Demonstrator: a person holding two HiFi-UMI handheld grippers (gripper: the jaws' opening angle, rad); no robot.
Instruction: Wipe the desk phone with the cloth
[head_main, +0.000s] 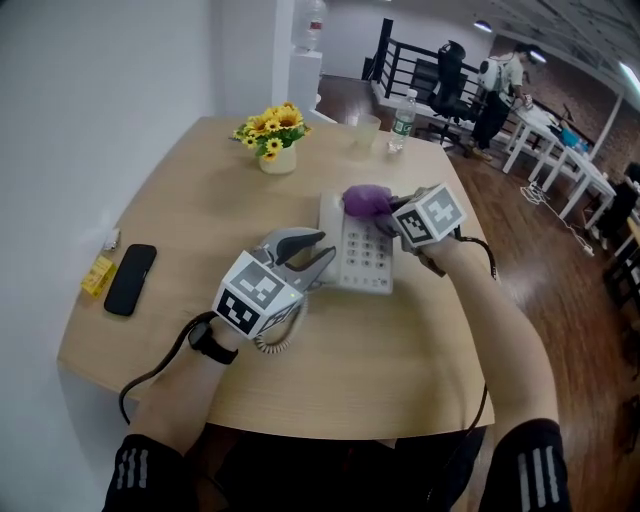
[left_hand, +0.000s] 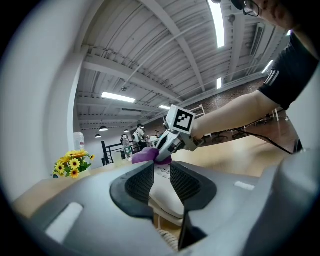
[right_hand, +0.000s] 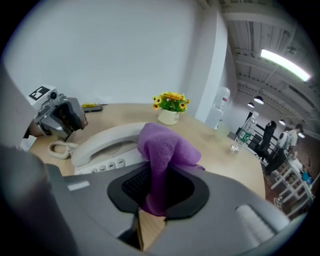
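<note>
**Purple cloth down on the phone**

The left gripper (head_main: 312, 258) is clamping the white plastic handset (left_hand: 162, 192) (lying on its cradle). The white push-button desk phone (head_main: 365, 258) is sitting mid-table, and the right gripper (head_main: 392, 212) is pinching the bunched purple cloth (head_main: 366, 200) against its far end.

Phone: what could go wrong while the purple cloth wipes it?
1. The left claw grips the handset; a tug could lift it off the phone or stretch its curly cord.
2. The cloth in the right claw sits bunched on the phone's far end; pressing hard might push buttons.
</note>
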